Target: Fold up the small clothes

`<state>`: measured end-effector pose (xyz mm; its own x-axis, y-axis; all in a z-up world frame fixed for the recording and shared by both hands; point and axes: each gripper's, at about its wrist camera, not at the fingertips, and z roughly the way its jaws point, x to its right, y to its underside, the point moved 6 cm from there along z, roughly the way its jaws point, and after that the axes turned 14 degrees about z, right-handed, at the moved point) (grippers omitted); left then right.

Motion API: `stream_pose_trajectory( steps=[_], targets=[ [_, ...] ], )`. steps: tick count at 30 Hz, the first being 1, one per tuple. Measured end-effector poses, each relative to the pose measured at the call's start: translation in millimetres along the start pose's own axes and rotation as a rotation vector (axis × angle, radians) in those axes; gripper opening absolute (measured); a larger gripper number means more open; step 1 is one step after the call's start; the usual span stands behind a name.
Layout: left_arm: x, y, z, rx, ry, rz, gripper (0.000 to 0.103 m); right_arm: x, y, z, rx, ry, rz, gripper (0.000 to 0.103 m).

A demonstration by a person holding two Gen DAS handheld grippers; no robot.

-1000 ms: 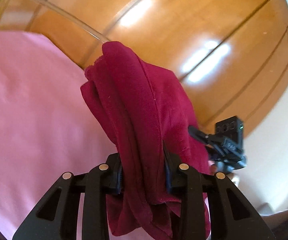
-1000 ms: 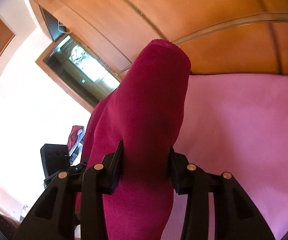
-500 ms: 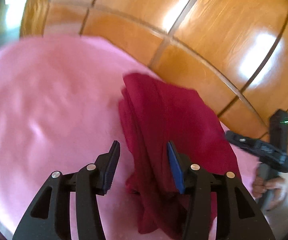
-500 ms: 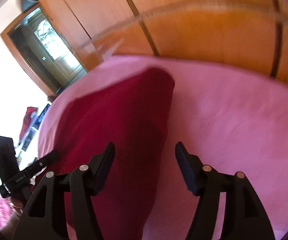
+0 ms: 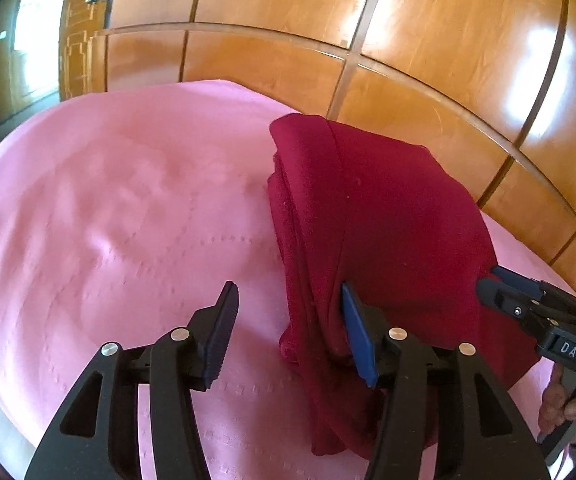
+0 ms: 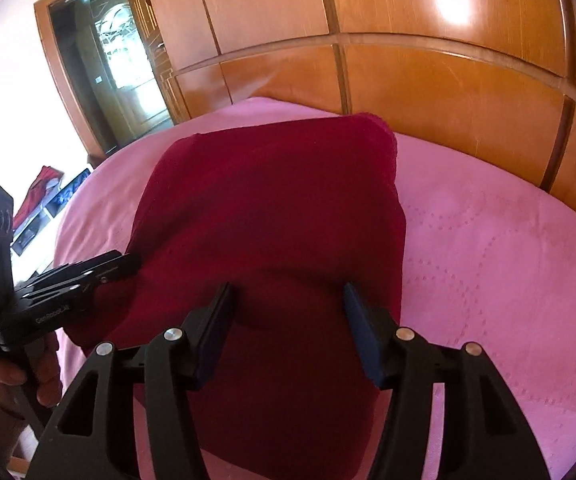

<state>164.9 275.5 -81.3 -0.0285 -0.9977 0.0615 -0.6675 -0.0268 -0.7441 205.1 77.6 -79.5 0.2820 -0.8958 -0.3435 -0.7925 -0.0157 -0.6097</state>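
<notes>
The folded dark red fabric garment (image 5: 375,216) is lying on the pink bedspread (image 5: 108,208). The left claw (image 5: 288,332) has just been opening, gripping nothing; the right claw (image 6: 288,328) is hovering parted over it after narrowing slightly.

A pink bedspread (image 5: 100,216) is covering the surface, showing a stitched pattern of dotted curves and shallow wrinkles. Glossy wooden panelling (image 5: 427,40) is standing behind it, its grooved joints dividing it into rectangles and reflecting bright light patches. At the upper left of the right wrist view, a glazed wooden door (image 6: 124,60) is letting daylight through. Some red and dark items (image 6: 44,188), too small to identify, are lying beyond the bedspread's left edge.
</notes>
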Motion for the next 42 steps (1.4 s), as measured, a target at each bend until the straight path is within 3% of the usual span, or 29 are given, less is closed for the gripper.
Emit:
stream_pose_trajectory(
  steps=[3,6,12,24,42],
  targets=[
    [6,-4,-9,0.002,-0.046,-0.013,0.053,-4,1,-10,0.019,0.033,-0.013,0.059],
    [10,-5,-32,0.034,-0.116,-0.043,0.066,-2,4,-30,0.047,0.033,0.02,0.074],
    [24,-3,-66,0.069,-0.195,-0.039,0.08,-2,18,-54,0.096,0.093,0.073,0.083],
    [47,17,-112,0.106,-0.279,-0.033,0.09,-15,51,-95,0.183,0.206,0.022,0.1],
    [63,42,-124,0.073,-0.297,-0.022,0.097,-12,67,-108,0.204,0.242,0.016,0.1]
  ],
)
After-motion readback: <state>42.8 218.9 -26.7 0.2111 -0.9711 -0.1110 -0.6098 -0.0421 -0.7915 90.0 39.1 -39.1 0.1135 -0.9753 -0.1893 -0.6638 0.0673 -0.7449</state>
